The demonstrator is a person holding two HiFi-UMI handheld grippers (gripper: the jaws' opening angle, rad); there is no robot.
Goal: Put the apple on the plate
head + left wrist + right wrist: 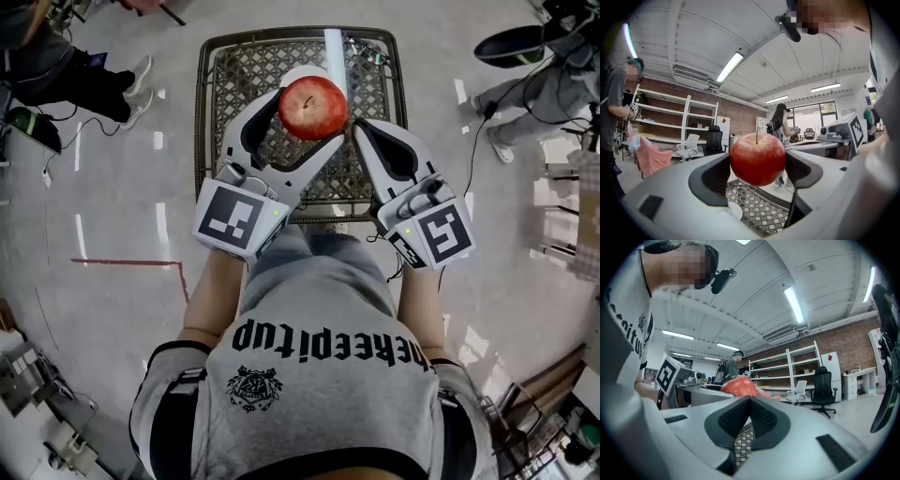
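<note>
A red apple [312, 107] is held up in the air over a metal lattice table [234, 75], with my left gripper [302, 114] shut on it. In the left gripper view the apple [757, 158] sits stem up between the two dark pads [712, 177]. A white plate [302, 75] lies on the table, mostly hidden behind the apple; its rim [735, 211] shows below the jaws. My right gripper [357, 131] is shut with nothing in it, just right of the apple [739, 386].
The small lattice table stands on a pale floor [122, 197] in front of my legs. People stand at the far left [66, 75] and far right [525, 89]. Shelves [670, 117] and office chairs [712, 139] line a brick wall.
</note>
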